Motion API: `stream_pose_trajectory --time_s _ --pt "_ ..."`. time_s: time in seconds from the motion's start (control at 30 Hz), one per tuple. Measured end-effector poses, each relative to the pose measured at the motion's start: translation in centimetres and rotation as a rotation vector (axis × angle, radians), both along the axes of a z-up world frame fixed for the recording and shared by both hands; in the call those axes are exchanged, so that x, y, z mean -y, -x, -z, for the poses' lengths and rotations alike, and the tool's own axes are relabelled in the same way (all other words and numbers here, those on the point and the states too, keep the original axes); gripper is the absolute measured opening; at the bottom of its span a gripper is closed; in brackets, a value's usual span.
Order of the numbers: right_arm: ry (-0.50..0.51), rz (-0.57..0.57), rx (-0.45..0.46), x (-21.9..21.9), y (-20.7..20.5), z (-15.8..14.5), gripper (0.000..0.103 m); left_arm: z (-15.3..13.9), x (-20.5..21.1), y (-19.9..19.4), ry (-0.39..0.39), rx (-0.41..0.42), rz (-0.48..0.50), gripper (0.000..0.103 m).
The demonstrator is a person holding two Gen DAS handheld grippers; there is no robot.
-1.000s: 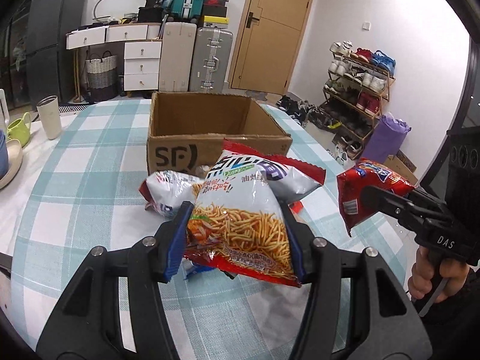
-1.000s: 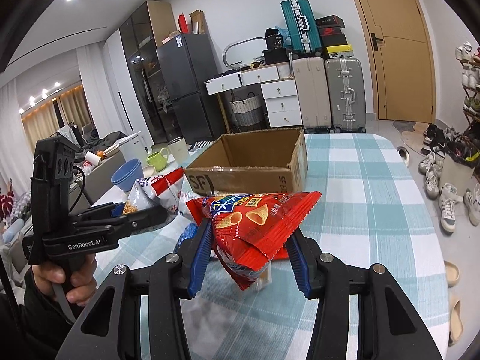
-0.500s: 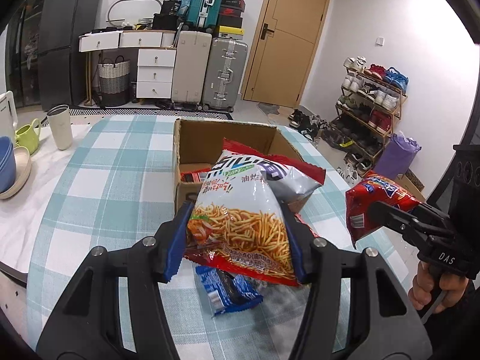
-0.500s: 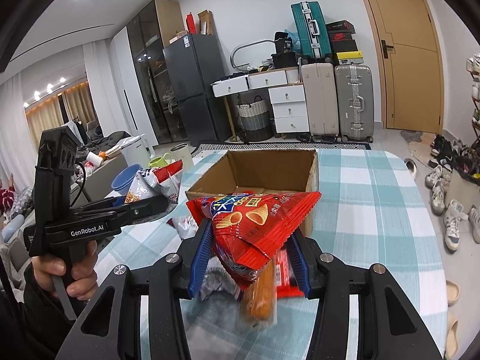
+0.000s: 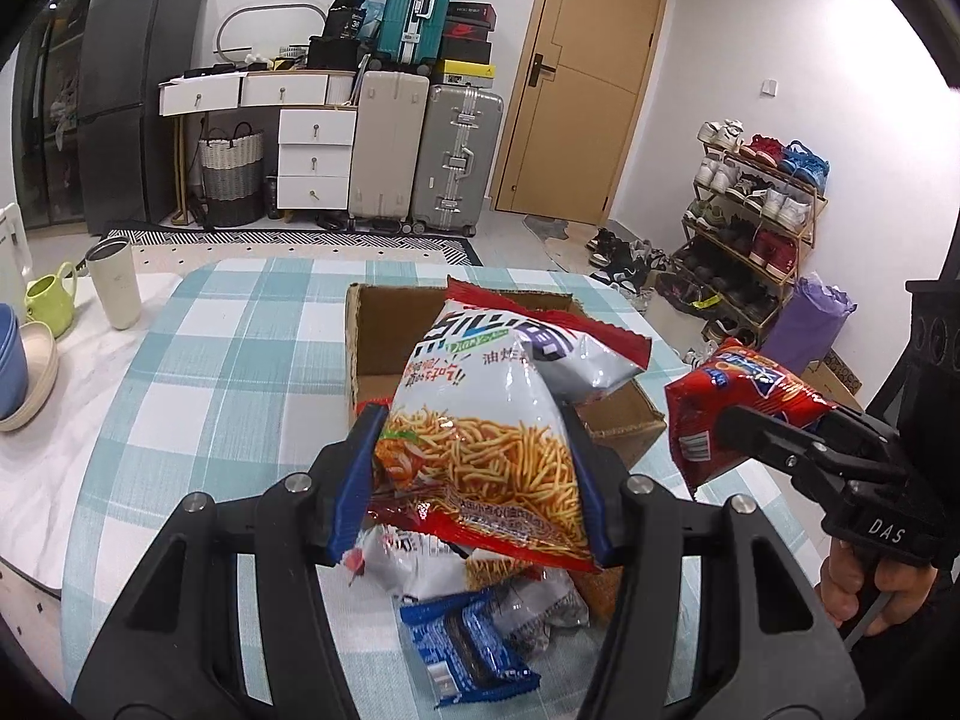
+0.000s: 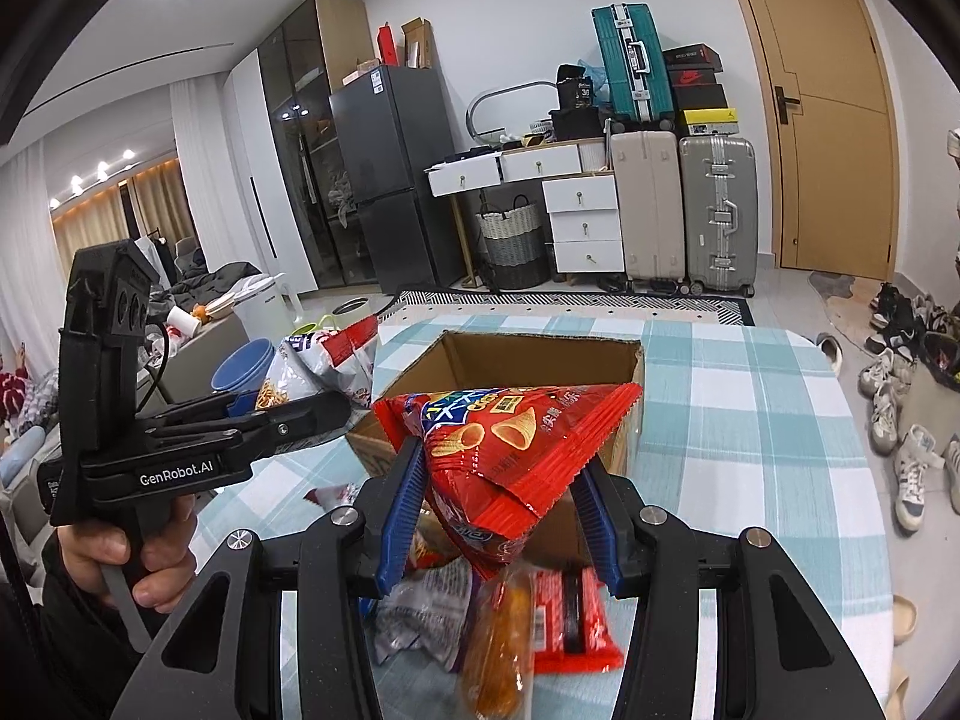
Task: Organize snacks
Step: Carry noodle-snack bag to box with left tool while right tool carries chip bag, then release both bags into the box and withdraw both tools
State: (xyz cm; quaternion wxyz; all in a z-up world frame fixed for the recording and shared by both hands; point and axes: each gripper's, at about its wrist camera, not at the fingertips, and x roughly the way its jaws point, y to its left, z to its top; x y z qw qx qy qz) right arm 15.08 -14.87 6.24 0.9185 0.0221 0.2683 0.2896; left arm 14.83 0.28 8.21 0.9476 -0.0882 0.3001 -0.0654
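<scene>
Reading "GenRobot.AI" on hand-held gripper (image 6: 300, 414)

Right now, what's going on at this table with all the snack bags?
A person is sorting snacks with handheld tongs, one pair in each hand. The left tongs are clamped on a silver bag of fried noodle sticks, and the right tongs are clamped on a red bag of corn cones. Both bags are held up in front of an open cardboard box on the checked tablecloth. A few loose snack packets lie on the cloth below.
</scene>
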Motion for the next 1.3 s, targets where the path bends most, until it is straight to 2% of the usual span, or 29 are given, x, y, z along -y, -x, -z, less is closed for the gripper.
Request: stream_pose_trajectory --time_s 0.6,0.87,1.1,1.13,1.17,1.2,1.23,1.27,1.3 --pt "0.049 -0.023 0.004 -2.9 -5.5 1.0 0.048 1.8 -0.3 -8.5 -0.063 -0.027 -0.021 0.053" --pt "0.067 -0.045 -0.025 -4.1 -7.6 2.6 0.043 4.1 0.0 -11.1 -0.091 -0.056 -0.011 0.053" --pt "0.069 -0.020 -0.042 -3.2 -8.1 3.2 0.044 5.2 0.2 -12.3 -0.114 -0.075 0.011 0.055" --pt "0.070 -0.014 -0.046 -3.0 -8.0 3.3 0.048 5.4 0.1 -12.4 -0.115 -0.083 0.018 0.056" --pt "0.072 -0.001 -0.051 -2.7 -7.8 3.3 0.050 5.4 0.1 -12.4 -0.115 -0.083 0.022 0.061" --pt "0.074 0.008 -0.057 -2.4 -7.6 3.4 0.057 5.3 0.0 -12.4 -0.114 -0.081 0.021 0.075" --pt "0.069 0.013 -0.065 -1.9 -7.4 3.5 0.073 5.1 0.0 -12.1 -0.112 -0.074 0.013 0.082" --pt "0.054 0.015 -0.074 -1.4 -7.1 3.6 0.080 4.9 -0.1 -11.9 -0.107 -0.066 0.007 0.087" --pt "0.029 0.021 -0.075 -0.6 -6.5 3.6 0.087 4.7 -0.2 -11.5 -0.102 -0.061 0.006 0.087"
